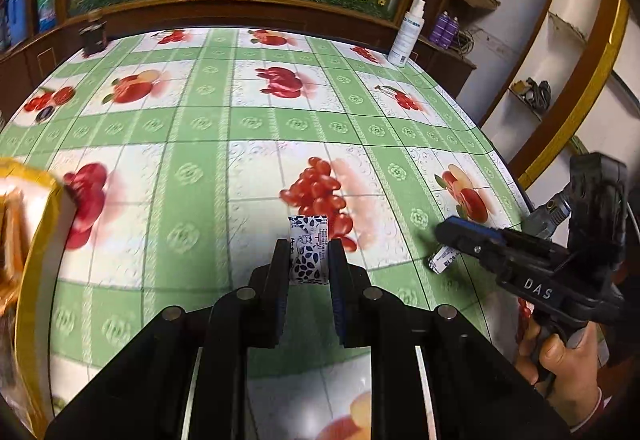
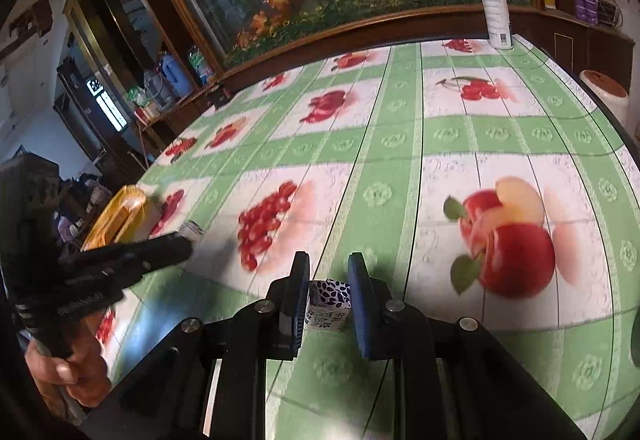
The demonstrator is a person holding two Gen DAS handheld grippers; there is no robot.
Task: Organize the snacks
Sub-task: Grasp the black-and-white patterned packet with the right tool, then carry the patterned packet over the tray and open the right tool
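Left wrist view.
- Clamps the left gripper (image 1: 309,246) on a blue-and-white candy (image 1: 308,260); fingers (image 1: 280,264) pressed flat on both long sides, wrapper end poking out past the tips.
- Holds that candy clear of the green fruit-print counter (image 1: 248,120), to the right of the yellow bag (image 1: 36,232) and near it. Likely carried that way for dropping into the bag; open mouth turned toward the gripper, orange packets inside.
- Farther right of the yellow bag, well apart from it: right gripper (image 1: 444,236) low over the counter, a second candy (image 1: 440,261) showing just under its tips.

Right wrist view.
- Brackets the second candy (image 2: 328,306) with the right gripper (image 2: 329,260), one finger on each side, wrapper sitting deep between them and low against the counter.
- Cannot tell whether those fingers press the wrapper or merely flank it; gap looks about wrapper-wide. Probably lined up this way to pinch the narrow sides.
- At the far left, yellow bag (image 2: 120,212) lying at the counter edge; left gripper (image 2: 182,242) just beside it on the near side, candy tip (image 2: 193,229) visible at its end.

Judgement: one piece near delivery, one at pickup.
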